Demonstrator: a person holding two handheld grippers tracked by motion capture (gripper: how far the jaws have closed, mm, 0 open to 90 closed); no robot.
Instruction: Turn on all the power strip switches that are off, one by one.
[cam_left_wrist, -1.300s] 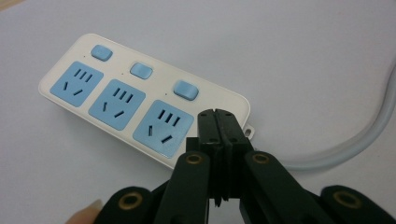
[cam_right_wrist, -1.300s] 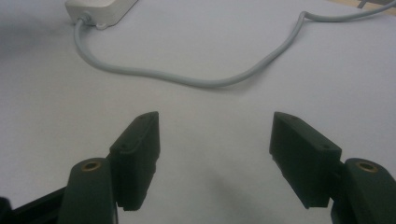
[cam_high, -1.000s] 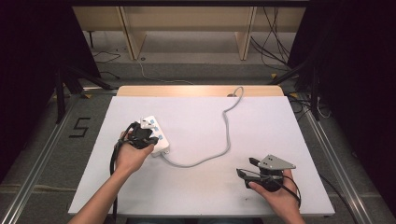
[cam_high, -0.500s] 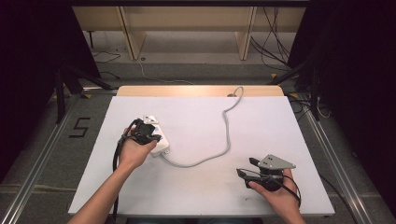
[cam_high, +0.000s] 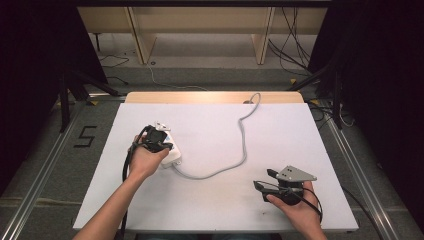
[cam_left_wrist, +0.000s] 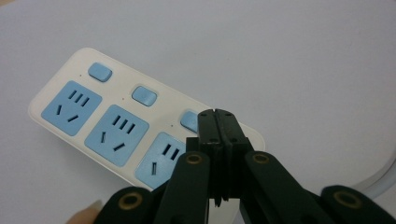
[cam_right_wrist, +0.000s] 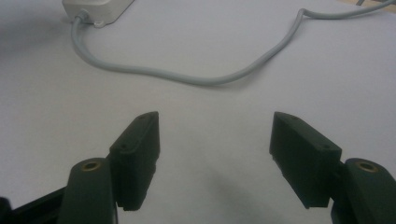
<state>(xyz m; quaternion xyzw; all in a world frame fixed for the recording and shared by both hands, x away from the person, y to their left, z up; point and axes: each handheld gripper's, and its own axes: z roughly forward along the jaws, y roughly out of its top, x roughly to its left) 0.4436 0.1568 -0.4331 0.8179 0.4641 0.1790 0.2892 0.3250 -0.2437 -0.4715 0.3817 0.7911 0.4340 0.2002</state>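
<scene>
**Closed left gripper over power strip**

White power strip with 3 blue sockets and 3 blue switches, lying directly beneath left gripper, jaws pressed together, empty, tips above third switch. Grey cord curving ahead of right gripper, jaws spread wide, empty, above white table.

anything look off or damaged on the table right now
Nothing stands out. The white power strip lies flat on the table, its blue sockets and switches intact, and its grey cord trails in a loose curve off the far edge. The left gripper is shut just over the strip; the right gripper is open.
</scene>
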